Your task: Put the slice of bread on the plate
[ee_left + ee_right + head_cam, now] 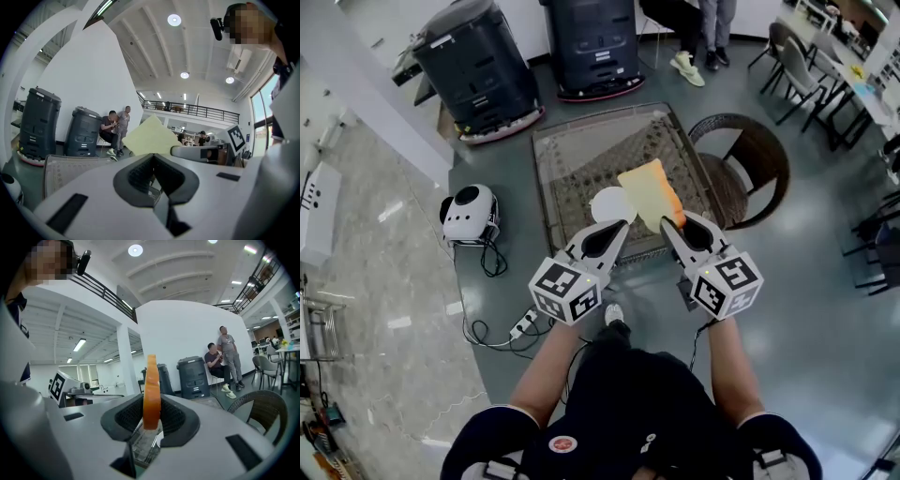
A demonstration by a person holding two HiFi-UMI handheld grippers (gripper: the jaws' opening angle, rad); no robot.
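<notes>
Table (572, 159) is holding one plate (607, 202). Right gripper (667, 222) is pinching the single bread slice (649, 192), edge-on only in its view; left gripper (622, 225) is sitting clamped together.

wicker chair (750, 169), glass table (572, 178), pwr strip (523, 325)

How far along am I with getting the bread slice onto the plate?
Done: the slice of bread is picked up, clamped in the right gripper. In hand: it hangs over the table, near the white plate. Left to do: lower it onto the plate and release. The left gripper holds nothing.
</notes>
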